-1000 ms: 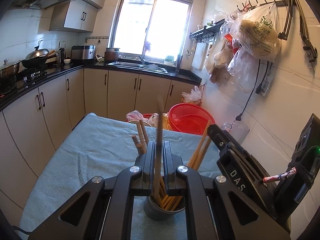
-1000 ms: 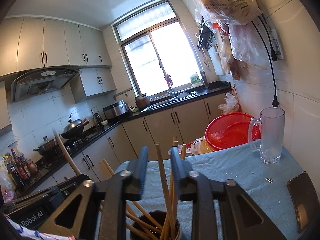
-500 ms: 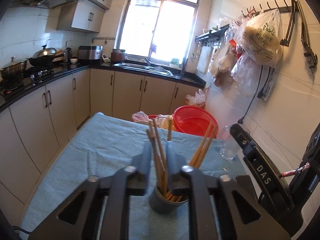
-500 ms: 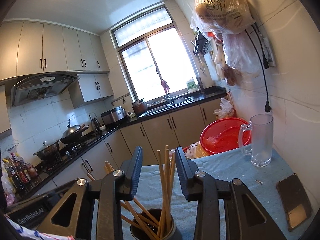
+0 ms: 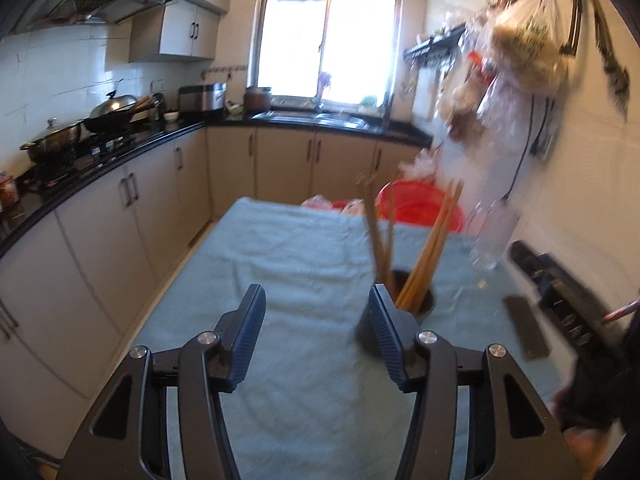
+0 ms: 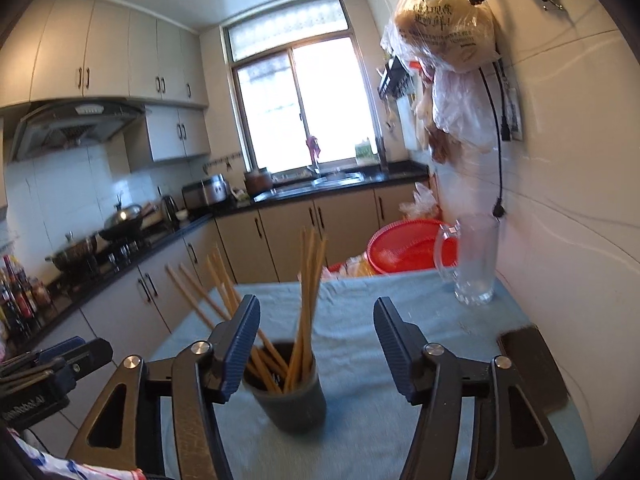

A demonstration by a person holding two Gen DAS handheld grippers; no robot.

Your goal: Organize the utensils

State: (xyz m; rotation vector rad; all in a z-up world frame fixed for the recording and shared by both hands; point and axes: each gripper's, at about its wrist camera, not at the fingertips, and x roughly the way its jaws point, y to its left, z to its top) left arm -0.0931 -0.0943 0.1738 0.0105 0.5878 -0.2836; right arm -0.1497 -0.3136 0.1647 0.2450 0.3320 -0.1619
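Observation:
A dark grey cup (image 6: 292,396) stands on the blue-green cloth (image 6: 360,432) with several wooden chopsticks (image 6: 308,300) upright in it. My right gripper (image 6: 316,336) is just short of the cup, its jaws opening. The chopsticks rise in the gap ahead, free of the pads. My left gripper (image 5: 316,320) is to the left of the cup (image 5: 416,304), jaws opening over bare cloth with nothing between them. Its right finger hides part of the cup, and the chopsticks (image 5: 428,248) lean out above. Each gripper shows at the edge of the other's view, the right gripper (image 5: 560,292) and the left gripper (image 6: 52,372).
A glass mug (image 6: 472,260) stands at the table's far right by the wall, and a dark phone (image 6: 532,364) lies nearer. A red basin (image 6: 404,248) sits beyond the table's far edge. Bags (image 6: 444,28) hang on the wall at right. Cabinets and a counter (image 5: 120,148) run along the left.
Both grippers were shut on chopsticks standing in the cup. Both have let go, opened wide and drawn back. The left one has also shifted left of the cup.

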